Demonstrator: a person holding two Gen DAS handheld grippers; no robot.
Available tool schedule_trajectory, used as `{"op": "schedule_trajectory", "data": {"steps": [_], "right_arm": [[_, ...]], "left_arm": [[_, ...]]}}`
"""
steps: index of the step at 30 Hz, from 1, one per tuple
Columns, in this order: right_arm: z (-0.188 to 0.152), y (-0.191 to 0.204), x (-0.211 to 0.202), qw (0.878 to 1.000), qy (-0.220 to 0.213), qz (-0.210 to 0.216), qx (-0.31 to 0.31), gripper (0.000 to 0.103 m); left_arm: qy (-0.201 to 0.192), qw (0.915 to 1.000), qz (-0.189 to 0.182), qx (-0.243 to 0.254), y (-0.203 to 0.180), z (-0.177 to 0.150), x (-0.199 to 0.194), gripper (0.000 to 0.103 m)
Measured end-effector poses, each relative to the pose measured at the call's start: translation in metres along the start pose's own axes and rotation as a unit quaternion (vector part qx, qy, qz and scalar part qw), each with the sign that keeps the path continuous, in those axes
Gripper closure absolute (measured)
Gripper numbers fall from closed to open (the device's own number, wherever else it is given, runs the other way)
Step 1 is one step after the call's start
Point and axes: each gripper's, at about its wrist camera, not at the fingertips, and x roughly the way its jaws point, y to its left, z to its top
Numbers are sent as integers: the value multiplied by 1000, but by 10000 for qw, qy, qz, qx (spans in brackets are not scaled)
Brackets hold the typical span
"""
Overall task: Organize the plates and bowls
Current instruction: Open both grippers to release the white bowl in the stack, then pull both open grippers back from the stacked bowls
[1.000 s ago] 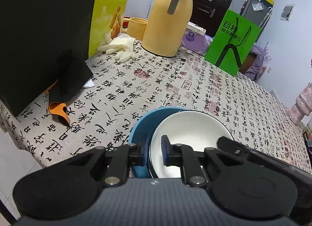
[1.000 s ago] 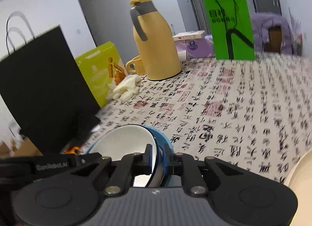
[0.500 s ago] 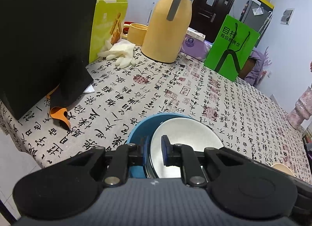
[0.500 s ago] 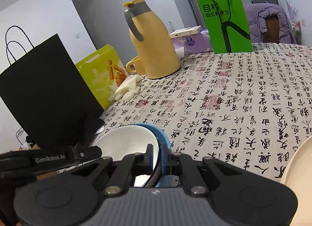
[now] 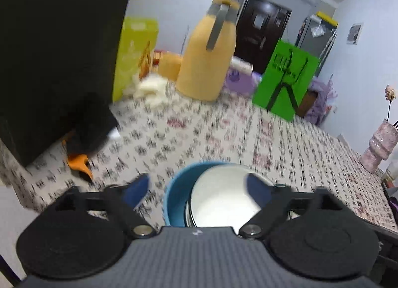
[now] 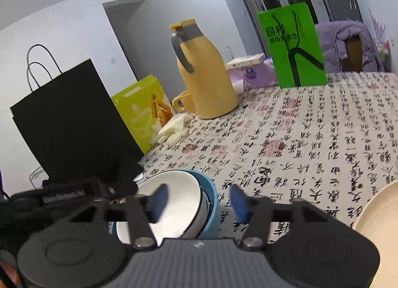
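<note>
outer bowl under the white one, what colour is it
Blue; the outer bowl shows best in the right wrist view.

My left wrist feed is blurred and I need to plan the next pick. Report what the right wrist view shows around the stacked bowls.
Observer: The right gripper is open. Its jaws have just been opening and now straddle the rims of the white ceramic bowl and the blue bowl that holds it, with the pads clear of both.
Operator: Check right of the stack.
Observer: A round cream plate lies at that view's right edge on the calligraphy-print tablecloth, apart from the bowls.
</note>
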Motion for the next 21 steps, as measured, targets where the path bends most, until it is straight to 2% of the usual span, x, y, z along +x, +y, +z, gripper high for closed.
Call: {"op": "schedule_trajectory", "data": {"steps": [1,2,3,6,12,17,21], "right_arm": [[-1,0,-3,10000,-53,1,-56,18],[-3,0,-7,9999,-112,-8,-125,4],[-5,1,-11,9996,-169,-49,-202,0],[-12,3,-24,9985,-303,-153,-440,0],[-22,-1,-45,9974,-478,-193,-498,0],[-32,4,-65,9947,-719,-192,-711,0],[-38,9,-77,9922,-850,-307,-861,0]], "left_arm": [[-144,9999,-4,56,0,-1,-5,0],[-286,9995,-30,108,0,-2,-10,0],[-399,9991,-49,144,0,-3,-14,0],[-574,9982,-21,154,2,-7,-23,0],[-831,9964,5,149,10,-19,-43,0],[-1136,9926,106,410,8,-32,-59,0],[-1158,9922,94,450,8,-39,-68,0]]}}
